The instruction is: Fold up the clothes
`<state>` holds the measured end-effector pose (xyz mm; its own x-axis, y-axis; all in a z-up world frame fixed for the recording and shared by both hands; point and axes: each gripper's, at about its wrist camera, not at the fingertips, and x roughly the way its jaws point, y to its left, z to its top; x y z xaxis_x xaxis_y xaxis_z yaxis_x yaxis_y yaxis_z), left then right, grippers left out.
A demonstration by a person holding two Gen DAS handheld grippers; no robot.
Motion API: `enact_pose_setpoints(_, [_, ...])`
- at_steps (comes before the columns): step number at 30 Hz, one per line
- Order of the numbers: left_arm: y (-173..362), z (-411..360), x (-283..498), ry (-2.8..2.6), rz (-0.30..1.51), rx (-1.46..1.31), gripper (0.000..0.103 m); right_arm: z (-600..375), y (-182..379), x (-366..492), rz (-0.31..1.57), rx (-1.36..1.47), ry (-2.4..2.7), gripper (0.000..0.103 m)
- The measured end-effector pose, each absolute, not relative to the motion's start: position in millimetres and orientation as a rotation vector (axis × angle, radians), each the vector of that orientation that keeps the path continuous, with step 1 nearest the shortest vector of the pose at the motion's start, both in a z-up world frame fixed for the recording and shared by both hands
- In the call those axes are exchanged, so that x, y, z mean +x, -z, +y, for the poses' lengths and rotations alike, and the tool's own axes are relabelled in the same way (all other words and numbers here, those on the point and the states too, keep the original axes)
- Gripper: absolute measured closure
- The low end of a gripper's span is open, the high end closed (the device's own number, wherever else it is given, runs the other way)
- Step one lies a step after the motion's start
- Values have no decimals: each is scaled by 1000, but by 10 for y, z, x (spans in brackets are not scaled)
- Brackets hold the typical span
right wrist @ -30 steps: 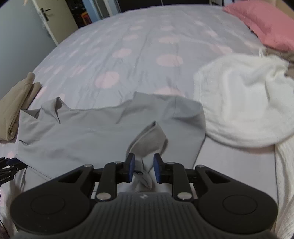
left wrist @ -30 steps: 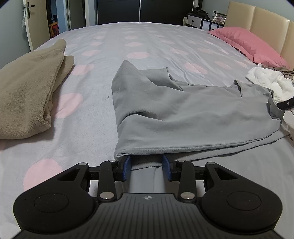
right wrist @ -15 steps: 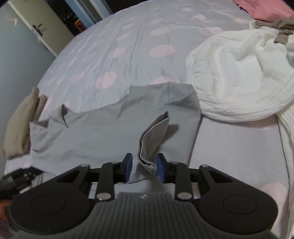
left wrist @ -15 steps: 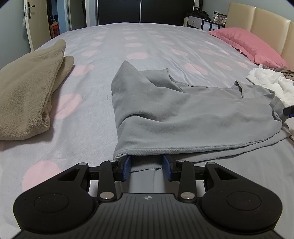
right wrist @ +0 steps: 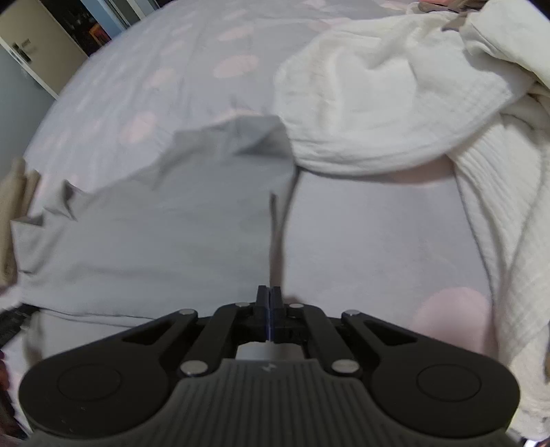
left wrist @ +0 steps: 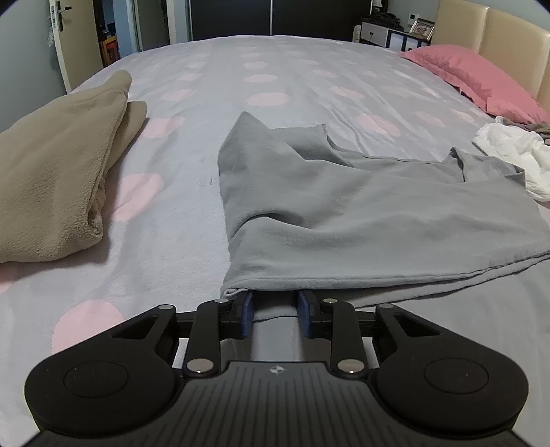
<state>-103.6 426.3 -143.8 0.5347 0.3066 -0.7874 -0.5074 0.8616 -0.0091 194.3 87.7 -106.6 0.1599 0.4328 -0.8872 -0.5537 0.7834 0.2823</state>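
A grey garment (left wrist: 343,213) lies spread on the bed, partly doubled over, its near hem running to the right. My left gripper (left wrist: 275,309) is open at the garment's near left corner. The top layer's hem rests over the blue fingertips (left wrist: 247,307), and a lower layer lies between them. In the right wrist view the same grey garment (right wrist: 154,223) stretches to the left. My right gripper (right wrist: 270,302) is shut on its right edge, and a thin taut fold rises from the jaws. That view is blurred.
A folded beige blanket (left wrist: 51,178) sits on the left of the bed. A crumpled white garment (right wrist: 378,103) touches the grey one's far right corner, with a white ribbed knit (right wrist: 498,213) beside it. A pink pillow (left wrist: 474,79) lies by the headboard (left wrist: 498,31). The sheet (left wrist: 275,68) is grey with pink dots.
My right gripper went from open around a raised fold to shut on the garment's edge and shifted right, pulling the fold taut. The left gripper stayed put.
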Motion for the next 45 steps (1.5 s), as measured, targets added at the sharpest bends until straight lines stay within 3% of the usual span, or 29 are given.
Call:
enact_pose_setpoints(7, [1317, 4280, -1122, -490, 947, -296, 78, 825, 986, 1950, 1154, -163, -649, 97])
enact_pose_setpoints(13, [1090, 4317, -1311, -481, 941, -381, 66, 983, 766, 1862, 1092, -161, -705, 93])
enact_pose_setpoints(17, [866, 4505, -1268, -484, 895, -357, 63, 1251, 708, 1732, 1080, -181, -769, 79])
enact_pose_setpoints(26, [665, 5352, -848, -508, 822, -429, 63, 1708, 703, 1508, 1075, -235, -865, 77])
enact_pose_setpoints(30, [691, 5749, -510, -486, 889, -556, 53, 1844, 730, 1479, 1079, -250, -888, 77])
enact_pose_setpoints(37, [1039, 6013, -33, -487, 1049, -643, 53, 2093, 752, 1470, 1076, -288, -924, 71])
enact_pose_setpoints(40, [1176, 6017, 93, -446, 1131, -623, 65, 2145, 776, 1503, 1077, -298, -926, 68])
enact_pose_setpoints(42, [1222, 6039, 118, -447, 1146, -592, 102, 2179, 792, 1525, 1078, -305, -927, 67])
enact_pose_setpoints(45, [1249, 6079, 128, -466, 1143, -540, 103, 2218, 830, 1567, 1083, -316, -923, 67])
